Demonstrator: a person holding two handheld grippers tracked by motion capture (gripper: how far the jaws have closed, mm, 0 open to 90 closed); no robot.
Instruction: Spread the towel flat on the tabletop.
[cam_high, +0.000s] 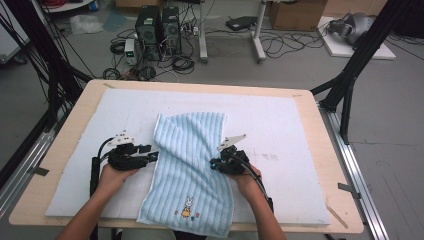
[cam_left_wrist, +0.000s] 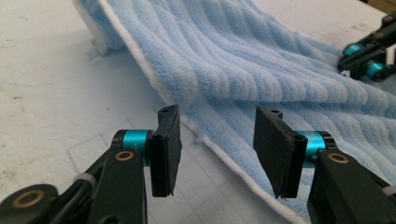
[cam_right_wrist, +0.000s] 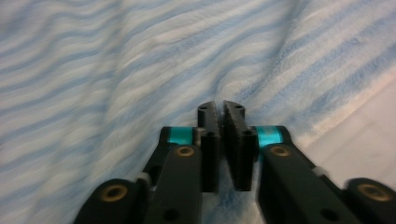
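We find the towel (cam_high: 192, 170) lying on the white pad (cam_high: 280, 130) of the bench (cam_high: 325, 150), near end over the pad's front edge, no fold made. Right tongs (cam_right_wrist: 222, 108) pinch the towel's right edge; left tongs (cam_left_wrist: 218, 122) stand spread at its left hem. Far left corner looks curled; underside hidden.

This is a robotics or data-recording lab. Beyond the wooden table (cam_high: 330, 200) with its white foam mat (cam_high: 280, 115), two computer towers (cam_high: 159, 27) stand on a grey floor amid tangled cables (cam_high: 182, 62). Black frame struts (cam_high: 357, 55) and cardboard boxes (cam_high: 295, 14) surround them.
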